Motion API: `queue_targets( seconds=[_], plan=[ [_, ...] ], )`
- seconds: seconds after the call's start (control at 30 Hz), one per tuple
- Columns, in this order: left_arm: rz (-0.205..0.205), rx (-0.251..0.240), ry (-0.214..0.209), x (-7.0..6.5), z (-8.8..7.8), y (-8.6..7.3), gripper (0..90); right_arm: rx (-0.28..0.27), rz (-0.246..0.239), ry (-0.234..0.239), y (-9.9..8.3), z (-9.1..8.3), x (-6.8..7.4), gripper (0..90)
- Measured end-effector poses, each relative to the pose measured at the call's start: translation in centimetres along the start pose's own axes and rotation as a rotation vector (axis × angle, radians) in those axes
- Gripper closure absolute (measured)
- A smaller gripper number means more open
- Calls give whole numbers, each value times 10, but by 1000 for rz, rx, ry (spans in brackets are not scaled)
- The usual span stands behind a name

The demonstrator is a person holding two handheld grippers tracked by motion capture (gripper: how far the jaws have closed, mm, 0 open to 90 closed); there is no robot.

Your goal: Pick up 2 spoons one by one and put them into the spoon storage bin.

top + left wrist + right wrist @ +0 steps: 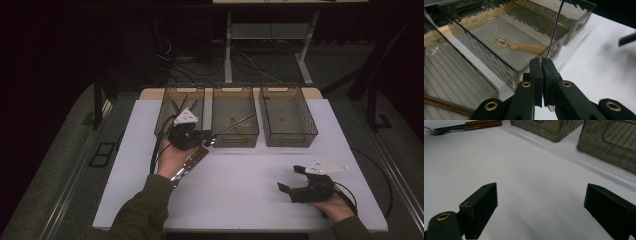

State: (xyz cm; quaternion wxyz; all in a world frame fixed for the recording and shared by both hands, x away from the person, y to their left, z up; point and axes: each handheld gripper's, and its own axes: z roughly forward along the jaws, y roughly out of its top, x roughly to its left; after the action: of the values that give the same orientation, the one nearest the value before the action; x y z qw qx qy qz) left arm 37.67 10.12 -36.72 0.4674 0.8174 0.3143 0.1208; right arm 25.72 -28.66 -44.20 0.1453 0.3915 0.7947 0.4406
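White table [250,200] bearing three clear bins side by side. The left gripper [206,141], jaws pinched tight on the handle end of a thin metal utensil [235,124], carries it over the near wall of the middle bin [235,141]; the shaft slants ahead of the jaws into that bin, where a wooden spoon [520,45] already lies. The left bin [165,115], beside the gripper, holds dark sticks. The right bin [289,141] lies beyond the right gripper [292,178], which rests with jaws wide and nothing between them. A wooden-handled fork [192,161] lies under the left hand, probably unsorted. Judged stage: partly sorted; release pending.
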Motion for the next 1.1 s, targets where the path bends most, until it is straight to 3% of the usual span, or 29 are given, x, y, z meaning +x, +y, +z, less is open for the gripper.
queue_targets(
  seconds=[0.47,0.6,1.1],
  plan=[
    [-20,10,86,16,31,31,885,-9,-1,4,1,-1,0,113],
    [-8,40,106,17,39,37,885,-10,-1,4,1,-1,0,113],
    [-32,135,147,22,68,31,885,-15,-2,8,2,-3,0,113]
  ],
)
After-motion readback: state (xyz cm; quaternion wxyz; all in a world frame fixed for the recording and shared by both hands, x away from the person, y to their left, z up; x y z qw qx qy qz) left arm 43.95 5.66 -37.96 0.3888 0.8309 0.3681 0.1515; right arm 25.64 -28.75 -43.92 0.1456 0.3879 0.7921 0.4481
